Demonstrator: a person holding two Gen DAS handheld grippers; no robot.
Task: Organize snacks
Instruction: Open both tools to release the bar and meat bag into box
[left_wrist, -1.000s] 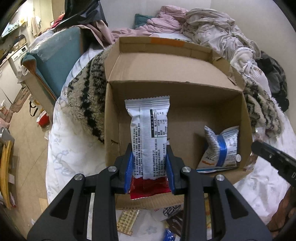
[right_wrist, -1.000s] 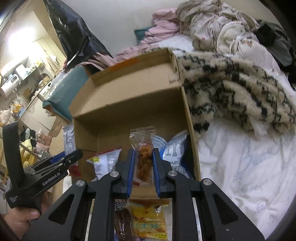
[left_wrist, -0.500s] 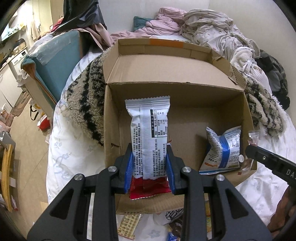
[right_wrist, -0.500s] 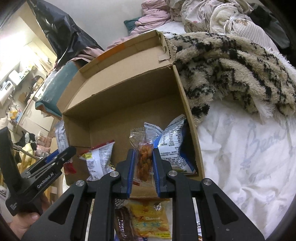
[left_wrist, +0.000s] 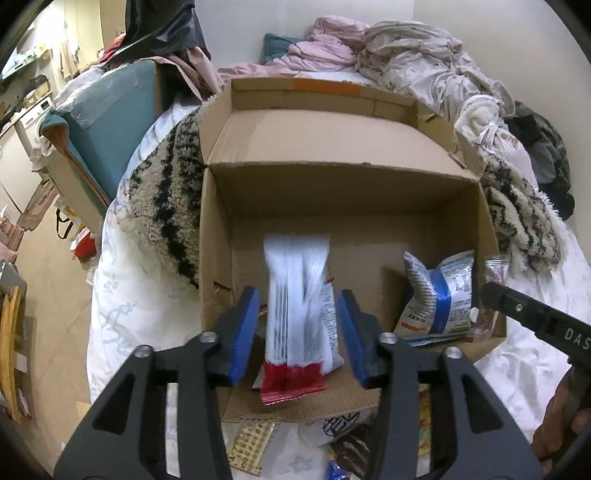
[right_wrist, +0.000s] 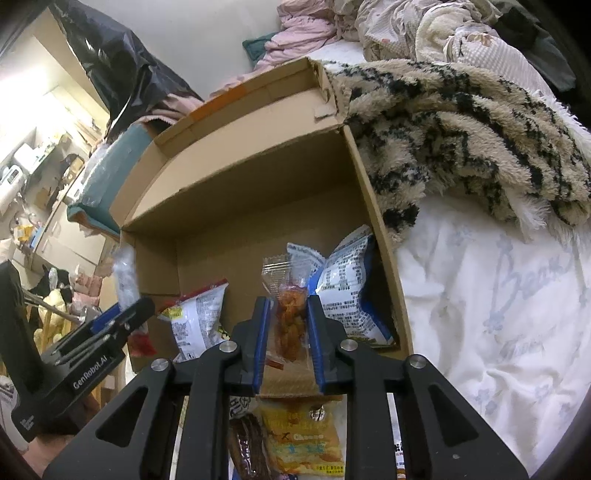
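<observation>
Two grippers over the cardboard box (left_wrist: 218, 236), one snack each.
My left gripper (left_wrist: 298, 334) is opening, white-red packet (left_wrist: 295, 314) blurred, dropping free between pads; right gripper (right_wrist: 284, 343) narrow, pinching clear orange snack (right_wrist: 291, 321), jaws easing apart. I'd release low inside, beside blue-white bag (left_wrist: 437, 295). Box sits on white bed sheet (right_wrist: 498, 314); cluttered bedroom.

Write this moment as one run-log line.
left claw: opening, white packet dropping into box | right claw: holding clear snack packet
</observation>
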